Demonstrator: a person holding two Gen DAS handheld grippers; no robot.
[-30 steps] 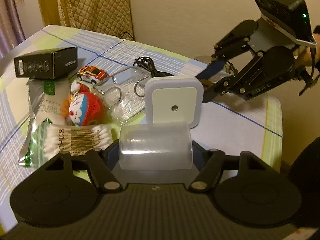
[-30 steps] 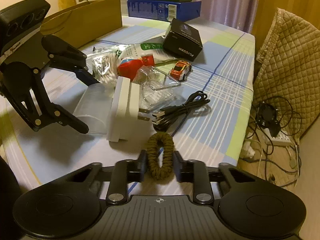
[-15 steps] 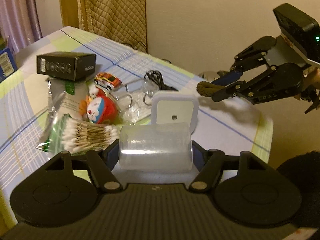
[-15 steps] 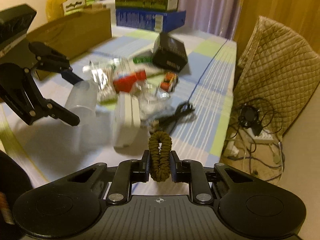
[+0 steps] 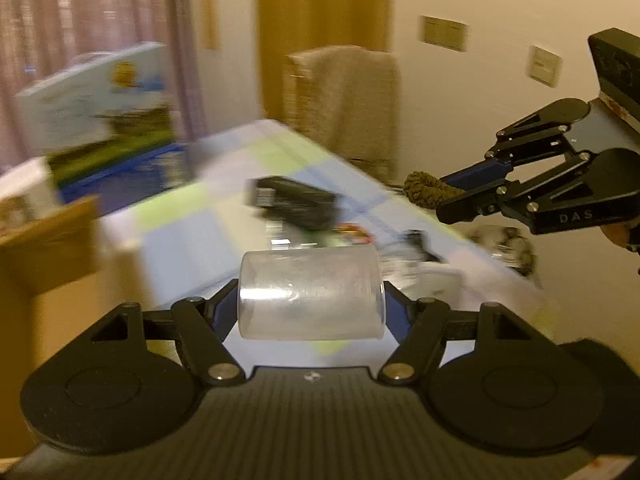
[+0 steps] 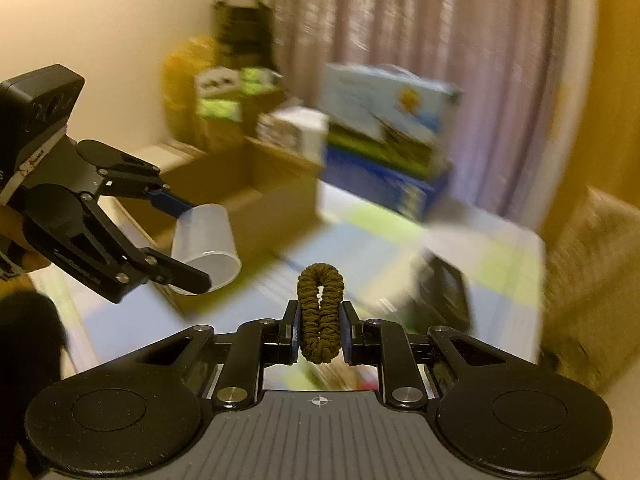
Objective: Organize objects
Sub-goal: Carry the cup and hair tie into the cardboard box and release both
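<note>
My left gripper [image 5: 310,304] is shut on a clear plastic cup [image 5: 310,294], held sideways between its pads and lifted above the table; the same cup [image 6: 206,246] shows in the right wrist view with the left gripper [image 6: 188,246] around it. My right gripper [image 6: 320,326] is shut on a dark olive hair tie [image 6: 320,312], standing as an upright loop between the pads. From the left wrist view the right gripper [image 5: 436,196] hangs at the right, the hair tie [image 5: 424,190] at its tips. Both are raised over the checked tablecloth [image 5: 192,232].
A black box [image 5: 296,200] and blurred small items lie on the cloth. An open cardboard box [image 6: 248,196] stands at the table's far side, with a blue-and-green carton [image 6: 384,128] beside it. A chair with a quilted cover [image 5: 344,96] stands behind the table. Curtains hang at the back.
Both grippers have risen well above the table and swung toward the cardboard box side, each keeping its object. The white plug-in light and the other items have dropped low or out of view.
</note>
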